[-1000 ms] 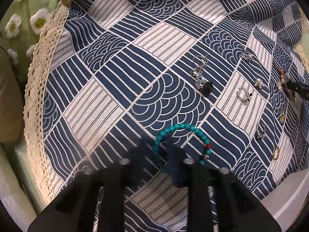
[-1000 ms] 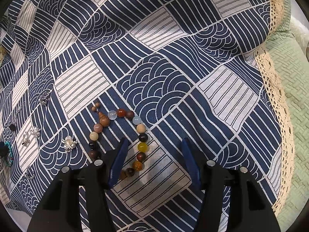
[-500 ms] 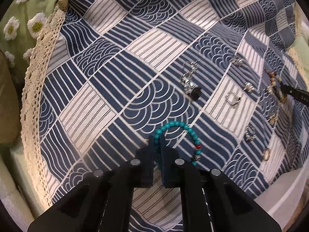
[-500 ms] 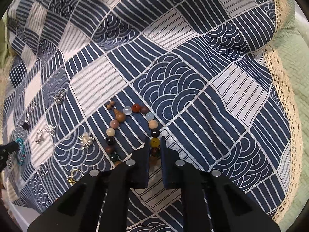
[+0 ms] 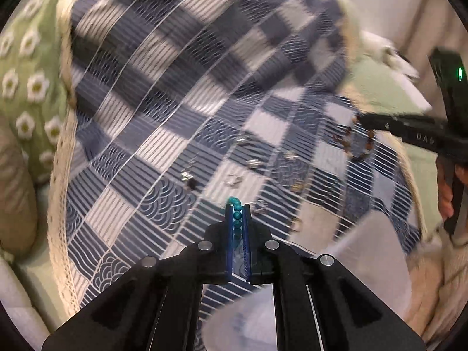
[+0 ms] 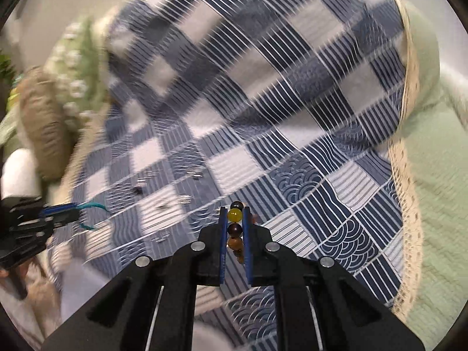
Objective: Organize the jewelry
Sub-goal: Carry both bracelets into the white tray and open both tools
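A: While both frames blur, we have the left gripper (image 5: 237,219) pinching the turquoise bead bracelet (image 5: 236,218), strand along its fingers, off the blue-and-white patterned cloth (image 5: 163,152).

B: Right gripper (image 6: 234,225) likewise clamps the amber-and-brown bead bracelet (image 6: 235,229). Small silver pieces (image 5: 234,179) lie ahead, between us. No container in view.

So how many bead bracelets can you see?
2. The turquoise bracelet is pinched in the left tongs; the brown-and-yellow bracelet is pinched in the right tongs. Blur may hide others.

Turquoise bracelet (image 5: 236,215) in left claw (image 5: 237,209) (blurred)
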{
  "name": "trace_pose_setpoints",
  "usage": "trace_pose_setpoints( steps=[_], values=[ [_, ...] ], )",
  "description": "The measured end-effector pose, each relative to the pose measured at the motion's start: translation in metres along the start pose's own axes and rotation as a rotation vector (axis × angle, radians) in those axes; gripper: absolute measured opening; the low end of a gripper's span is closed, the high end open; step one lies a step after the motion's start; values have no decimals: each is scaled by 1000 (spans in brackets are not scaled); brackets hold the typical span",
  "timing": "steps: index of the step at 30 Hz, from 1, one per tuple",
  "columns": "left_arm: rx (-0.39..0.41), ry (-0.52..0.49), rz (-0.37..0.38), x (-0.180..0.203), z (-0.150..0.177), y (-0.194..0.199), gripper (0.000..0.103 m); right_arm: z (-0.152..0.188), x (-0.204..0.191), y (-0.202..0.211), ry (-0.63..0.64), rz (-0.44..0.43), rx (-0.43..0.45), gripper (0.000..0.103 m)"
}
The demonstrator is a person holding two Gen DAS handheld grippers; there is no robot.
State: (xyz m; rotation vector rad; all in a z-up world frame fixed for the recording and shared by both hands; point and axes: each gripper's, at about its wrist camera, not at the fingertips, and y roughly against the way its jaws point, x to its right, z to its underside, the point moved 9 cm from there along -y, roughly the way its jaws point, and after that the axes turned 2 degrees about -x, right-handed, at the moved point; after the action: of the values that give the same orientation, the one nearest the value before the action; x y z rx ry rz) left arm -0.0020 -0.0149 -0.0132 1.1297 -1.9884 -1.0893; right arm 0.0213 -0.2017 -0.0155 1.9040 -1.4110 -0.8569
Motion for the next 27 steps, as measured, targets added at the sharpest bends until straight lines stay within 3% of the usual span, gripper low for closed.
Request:
trace_pose_setpoints(
  steps=[5,10,15,19,27],
  values=[
    [16,-98,81,40,23,20,5,36,-44,47,100,-109,8,11],
    [-41,-148,143,61,64,14,6,112,-73,32,150,-212,-128,11],
    [-135,-143,153,63,119,-9,6,169,-87,10,175,-242,-244,11],
    [-180,-126,120,56,137,-24,6,199,-90,-8,190,-213,-316,11],
    [-236,-122,70,42,153,-39,6,205,-83,-18,184,-175,-349,11]
  ],
)
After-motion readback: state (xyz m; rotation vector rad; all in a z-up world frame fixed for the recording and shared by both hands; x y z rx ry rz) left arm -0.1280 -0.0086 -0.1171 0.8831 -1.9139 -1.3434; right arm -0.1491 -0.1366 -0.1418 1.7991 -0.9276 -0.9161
